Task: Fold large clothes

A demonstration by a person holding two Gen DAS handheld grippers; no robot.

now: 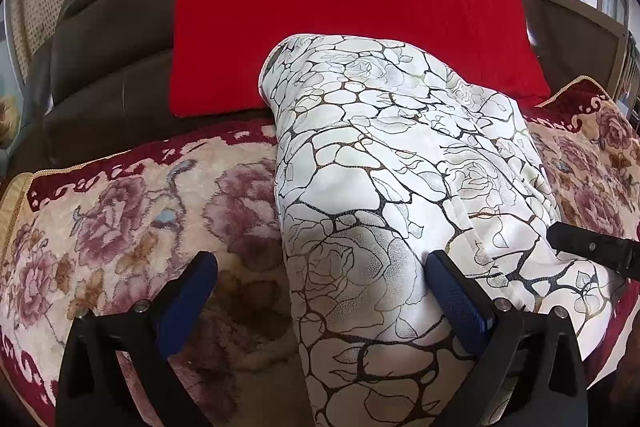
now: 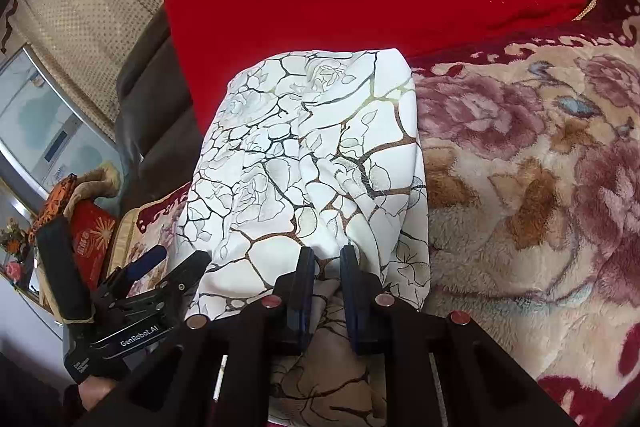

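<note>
Garment: one; right gripper pinching its edge, left gripper spread.

dark leather sofa under floral blanket, red cushion, beige curtain.

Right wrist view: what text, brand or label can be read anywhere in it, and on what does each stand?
"GenRobot.AI": white print on the black body of the left gripper.
Smaller white print lower on that body: too small to read.
Gold characters on the red box beside it: blurred, unreadable.
</note>
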